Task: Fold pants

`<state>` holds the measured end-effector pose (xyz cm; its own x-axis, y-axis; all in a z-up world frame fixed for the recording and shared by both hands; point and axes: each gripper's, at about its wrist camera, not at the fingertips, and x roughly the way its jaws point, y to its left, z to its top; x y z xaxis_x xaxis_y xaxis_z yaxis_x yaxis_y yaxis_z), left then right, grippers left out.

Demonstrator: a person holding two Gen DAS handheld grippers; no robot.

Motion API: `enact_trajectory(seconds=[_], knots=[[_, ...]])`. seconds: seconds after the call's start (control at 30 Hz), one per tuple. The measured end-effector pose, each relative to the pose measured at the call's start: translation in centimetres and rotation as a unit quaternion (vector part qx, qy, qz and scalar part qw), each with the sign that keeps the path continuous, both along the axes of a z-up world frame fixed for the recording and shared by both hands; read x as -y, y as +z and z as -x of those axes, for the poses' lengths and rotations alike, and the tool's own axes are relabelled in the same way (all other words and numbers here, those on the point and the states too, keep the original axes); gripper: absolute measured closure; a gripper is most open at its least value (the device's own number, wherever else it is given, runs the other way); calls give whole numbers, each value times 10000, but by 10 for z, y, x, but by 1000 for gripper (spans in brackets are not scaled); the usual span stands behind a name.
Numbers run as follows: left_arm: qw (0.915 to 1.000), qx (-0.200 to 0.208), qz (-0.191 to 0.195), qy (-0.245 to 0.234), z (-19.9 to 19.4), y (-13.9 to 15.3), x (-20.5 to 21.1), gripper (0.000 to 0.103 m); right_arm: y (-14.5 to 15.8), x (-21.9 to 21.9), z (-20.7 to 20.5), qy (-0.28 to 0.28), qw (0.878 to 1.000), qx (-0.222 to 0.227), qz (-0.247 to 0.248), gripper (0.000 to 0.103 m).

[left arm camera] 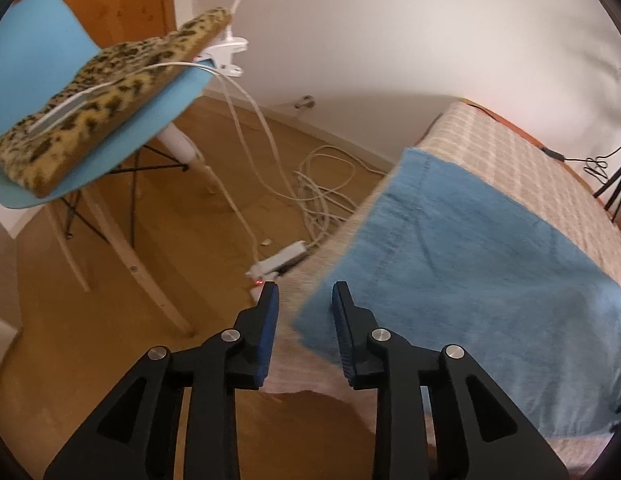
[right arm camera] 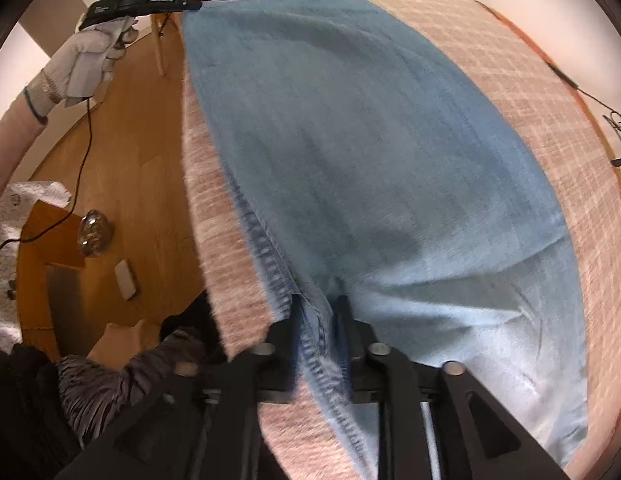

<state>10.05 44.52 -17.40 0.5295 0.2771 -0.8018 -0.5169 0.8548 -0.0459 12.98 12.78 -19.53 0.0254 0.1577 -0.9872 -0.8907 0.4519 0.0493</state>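
Note:
Light blue denim pants [left arm camera: 478, 280] lie flat on a bed with a pink checked cover [left arm camera: 522, 152]. My left gripper [left arm camera: 304, 294] is open and empty, hovering just off the pants' near corner at the bed's edge. In the right wrist view the pants [right arm camera: 370, 152] stretch away across the cover [right arm camera: 530, 92]. My right gripper [right arm camera: 318, 308] is shut on the pants' stitched seam edge near the bed's side. The left gripper [right arm camera: 190, 5], held by a gloved hand, shows at the far end of the pants.
A blue chair [left arm camera: 42, 60] with a leopard-print cushion [left arm camera: 106, 92] and a clipped white lamp stands left of the bed. White cables and a power strip [left arm camera: 278, 260] lie on the wooden floor. Dark clothing [right arm camera: 122, 380] and small objects lie on the floor by the bed.

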Motion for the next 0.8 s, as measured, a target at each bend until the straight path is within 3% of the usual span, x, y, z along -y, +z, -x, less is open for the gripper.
enact_trajectory(seconds=[0.03, 0.1, 0.23, 0.4, 0.53, 0.7, 0.8], knots=[[10000, 11, -10, 67, 4, 1, -5, 76, 5, 1, 1, 23, 10000, -21, -27, 62], [9998, 37, -30, 184, 10, 4, -12, 74, 16, 0, 3, 69, 9999, -47, -128, 60], [9999, 160, -10, 53, 16, 13, -11, 66, 48, -11, -6, 75, 9978, 18, -662, 44], [9988, 252, 109, -403, 12, 16, 13, 57, 70, -44, -45, -71, 9927, 281, -1170, 44], [9985, 187, 211, -464, 4, 7, 17, 53, 74, -95, -84, -150, 9877, 341, -1520, 44], [9977, 262, 563, -286, 4, -4, 6, 52, 63, -161, -130, -106, 9839, 378, -1744, 43], [9976, 256, 573, -287, 5, -10, 4, 52, 44, -208, -158, -68, 9825, 293, -1838, 44]])
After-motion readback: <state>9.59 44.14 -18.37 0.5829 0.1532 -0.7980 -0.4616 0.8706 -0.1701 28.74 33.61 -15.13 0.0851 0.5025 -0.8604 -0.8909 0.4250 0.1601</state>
